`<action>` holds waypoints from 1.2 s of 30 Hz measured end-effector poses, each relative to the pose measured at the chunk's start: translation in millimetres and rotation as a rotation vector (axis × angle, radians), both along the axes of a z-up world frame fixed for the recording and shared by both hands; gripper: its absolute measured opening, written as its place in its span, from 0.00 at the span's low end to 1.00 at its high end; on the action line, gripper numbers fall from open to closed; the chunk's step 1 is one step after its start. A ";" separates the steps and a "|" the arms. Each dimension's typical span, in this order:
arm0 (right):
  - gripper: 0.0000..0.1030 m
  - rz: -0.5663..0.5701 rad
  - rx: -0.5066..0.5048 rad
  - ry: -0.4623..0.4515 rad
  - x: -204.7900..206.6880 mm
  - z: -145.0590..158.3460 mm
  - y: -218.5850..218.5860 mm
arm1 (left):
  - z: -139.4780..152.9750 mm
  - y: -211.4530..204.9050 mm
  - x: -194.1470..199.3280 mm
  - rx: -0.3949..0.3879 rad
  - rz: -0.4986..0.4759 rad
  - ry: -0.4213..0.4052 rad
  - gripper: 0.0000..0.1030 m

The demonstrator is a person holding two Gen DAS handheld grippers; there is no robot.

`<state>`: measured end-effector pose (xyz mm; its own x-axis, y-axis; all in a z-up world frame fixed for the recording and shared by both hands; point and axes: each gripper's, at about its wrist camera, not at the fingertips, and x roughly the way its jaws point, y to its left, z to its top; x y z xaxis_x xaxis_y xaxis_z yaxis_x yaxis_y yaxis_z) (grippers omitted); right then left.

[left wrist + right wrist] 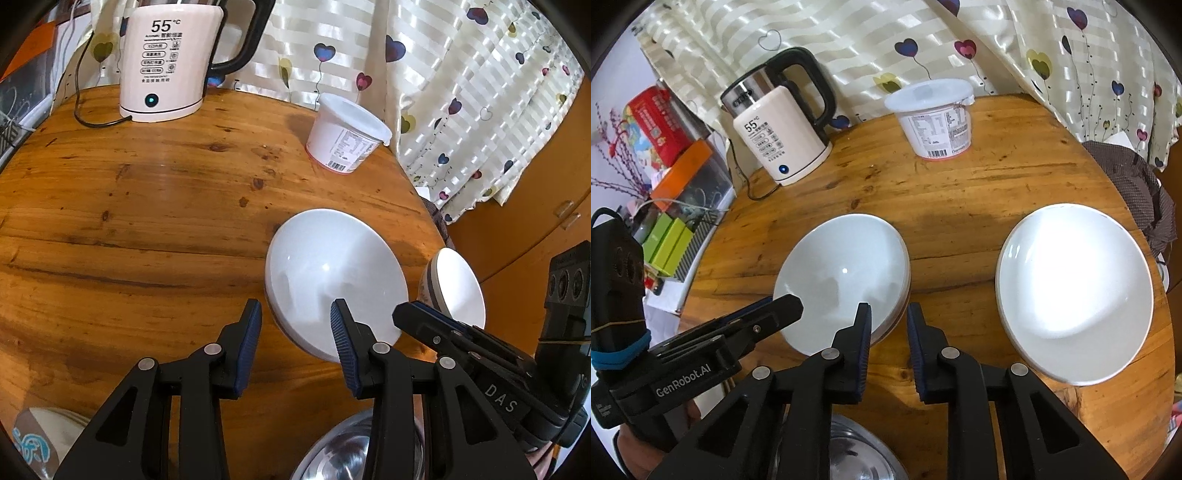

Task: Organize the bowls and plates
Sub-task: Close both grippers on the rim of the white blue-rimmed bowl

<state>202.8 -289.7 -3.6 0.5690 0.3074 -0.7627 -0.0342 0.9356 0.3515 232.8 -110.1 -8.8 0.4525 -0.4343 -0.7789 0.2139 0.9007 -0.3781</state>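
Working over the round wooden table (960, 192), all crockery on its near half. Biggest piece: white plate (1075, 291) on the right, lying flat, face up; a second rim line under its left edge suggests a stack, can't confirm. Next: white deep dish (846, 277) left of it, well apart, also face up, rim layers at its near-right edge so probably nested dishes. Steel bowl (857, 454) sits at the near table edge under my fingers, mouth up. All are round, so no long axis; each one's axis is vertical and nothing is tilted.

Handling guess: glazed ceramic, stiff, heavy-ish, slick, chips if dropped or knocked. Only the rim is grabbable, so pinch it with one pad inside and one outside. A stack lifted from one side will likely tip or slide, so take both sides. Steel bowl is lighter, tougher, still slippery.

My left gripper (295, 332) is half open, right pad over the deep dish's near rim, left pad over bare wood, gripping nothing. My right gripper (889, 332) is nearly closed, narrow gap, empty, at that dish's near-right rim
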 end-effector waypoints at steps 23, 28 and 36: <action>0.17 0.010 -0.005 -0.019 -1.4 5.6 4.6 | 1.7 -0.8 -4.0 0.028 0.008 -0.017 0.27; 0.17 0.013 -0.004 -0.032 -8.1 13.6 5.8 | 9.3 2.8 -11.2 0.025 0.010 -0.027 0.27; 0.17 0.016 -0.002 -0.055 -24.5 29.4 9.5 | 26.8 6.7 -27.3 0.026 0.006 -0.057 0.27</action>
